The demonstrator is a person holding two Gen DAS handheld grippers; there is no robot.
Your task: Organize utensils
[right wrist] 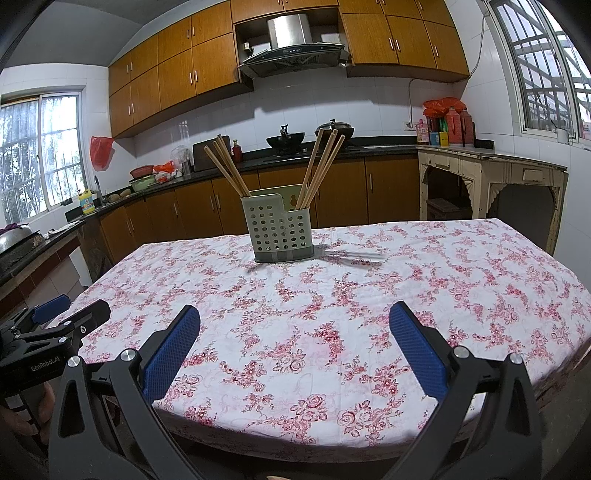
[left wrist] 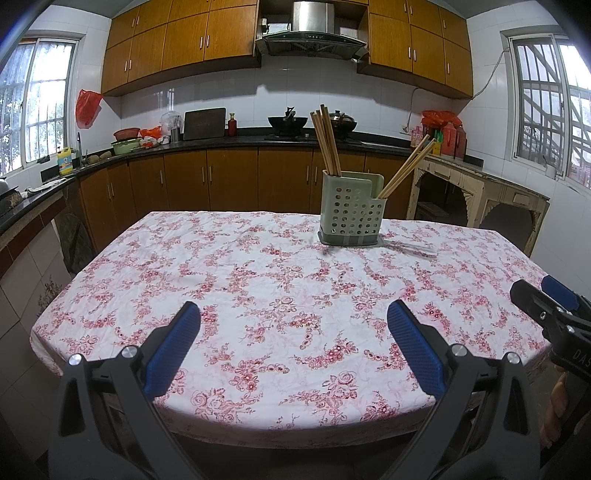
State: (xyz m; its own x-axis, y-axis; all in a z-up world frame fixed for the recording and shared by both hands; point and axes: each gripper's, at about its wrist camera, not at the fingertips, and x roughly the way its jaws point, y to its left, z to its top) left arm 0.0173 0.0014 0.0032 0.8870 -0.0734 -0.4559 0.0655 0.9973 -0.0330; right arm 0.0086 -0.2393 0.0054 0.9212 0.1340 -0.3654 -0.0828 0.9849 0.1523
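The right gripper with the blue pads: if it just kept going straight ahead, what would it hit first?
Probably the floral tablecloth, since the open right gripper points slightly down at it. Further along that line stands the grey-green perforated plastic utensil holder with wooden chopsticks; depth is unclear.

A white cloth with red flowers (left wrist: 258, 280) covers the tabletop ahead of the tongs. Far beyond stand brown wooden cabinets (left wrist: 229, 181), a black wok (left wrist: 287, 122) and a steel range hood (left wrist: 312, 26).

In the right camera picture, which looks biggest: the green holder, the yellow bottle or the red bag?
1. Green holder, though it sits nearest the camera.
2. Red bag.
3. Yellow bottle.
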